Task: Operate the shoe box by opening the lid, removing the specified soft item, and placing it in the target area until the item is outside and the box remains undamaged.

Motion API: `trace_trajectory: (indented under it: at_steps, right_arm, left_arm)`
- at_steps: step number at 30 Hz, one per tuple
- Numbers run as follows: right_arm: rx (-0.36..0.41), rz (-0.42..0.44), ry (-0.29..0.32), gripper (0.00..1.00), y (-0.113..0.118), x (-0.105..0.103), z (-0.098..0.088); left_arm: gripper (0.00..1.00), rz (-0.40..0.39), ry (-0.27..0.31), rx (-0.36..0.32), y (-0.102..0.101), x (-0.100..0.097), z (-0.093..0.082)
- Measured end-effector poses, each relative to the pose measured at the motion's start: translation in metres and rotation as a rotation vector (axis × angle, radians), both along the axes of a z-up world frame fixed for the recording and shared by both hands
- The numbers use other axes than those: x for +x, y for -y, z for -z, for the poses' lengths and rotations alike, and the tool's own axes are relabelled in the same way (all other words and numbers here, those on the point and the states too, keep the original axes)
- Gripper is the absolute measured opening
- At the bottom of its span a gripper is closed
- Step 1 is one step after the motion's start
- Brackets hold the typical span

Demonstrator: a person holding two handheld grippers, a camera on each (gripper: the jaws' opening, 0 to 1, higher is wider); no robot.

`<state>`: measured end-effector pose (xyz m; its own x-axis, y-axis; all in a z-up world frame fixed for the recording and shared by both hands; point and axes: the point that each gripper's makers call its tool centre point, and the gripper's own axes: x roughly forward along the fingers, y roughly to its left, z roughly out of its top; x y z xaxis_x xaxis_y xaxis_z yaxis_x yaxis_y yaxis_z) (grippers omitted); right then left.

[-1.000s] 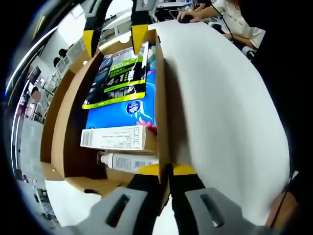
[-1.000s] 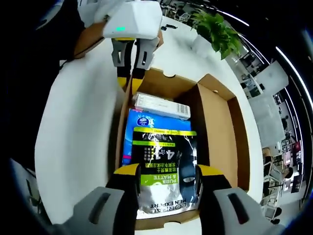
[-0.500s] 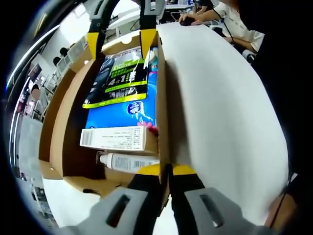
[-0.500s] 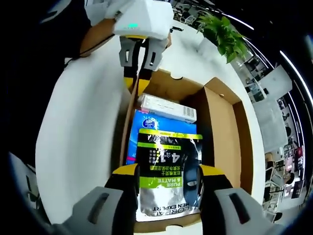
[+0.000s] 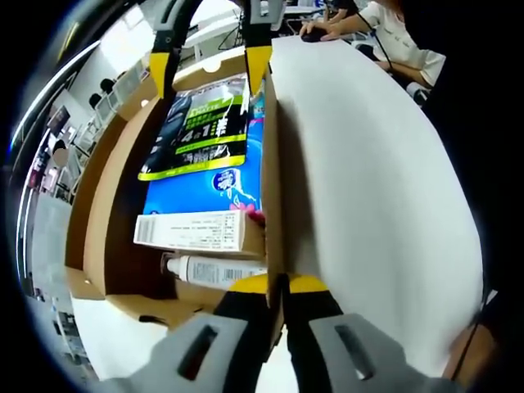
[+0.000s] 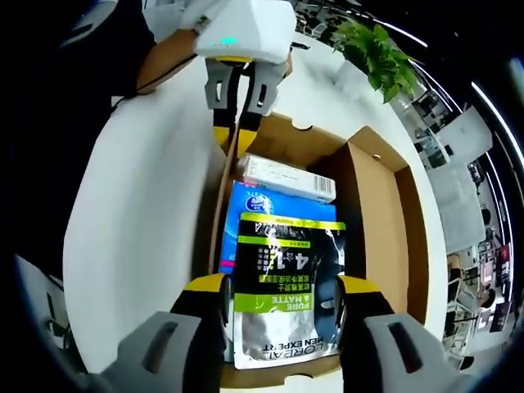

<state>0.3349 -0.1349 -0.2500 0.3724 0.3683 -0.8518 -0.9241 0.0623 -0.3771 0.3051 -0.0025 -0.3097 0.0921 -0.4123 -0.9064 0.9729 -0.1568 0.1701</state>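
Observation:
The brown cardboard shoe box (image 5: 123, 188) (image 6: 372, 221) stands open. Uppermost in it lies a black and green soft pouch (image 5: 201, 123) (image 6: 286, 278), resting on a blue pack (image 5: 205, 187) (image 6: 246, 201). My right gripper (image 6: 282, 291) (image 5: 210, 65) is open, one jaw on each side of the pouch's end and close against its edges. My left gripper (image 5: 276, 284) (image 6: 235, 137) is shut on the box's side wall (image 5: 270, 164).
A white carton (image 5: 196, 232) (image 6: 288, 176) and a white tube (image 5: 217, 270) lie at the box's other end. A white surface (image 5: 368, 164) (image 6: 139, 221) runs beside the box. A potted plant (image 6: 368, 53) and a seated person (image 5: 393, 33) are beyond it.
My right gripper has shifted along the box, so its jaws now flank the pouch's end instead of overlapping it. The left gripper has kept its hold on the wall.

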Motion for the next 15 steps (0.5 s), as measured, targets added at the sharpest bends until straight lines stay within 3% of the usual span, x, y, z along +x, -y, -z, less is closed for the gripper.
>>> trace_trajectory:
  at_steps: [15]
  right_arm:
    - [-0.051,-0.010,-0.014,0.52,-0.004,0.006,0.020]
  left_arm:
    - [0.05,0.003,-0.002,-0.004,0.000,-0.001,0.000]
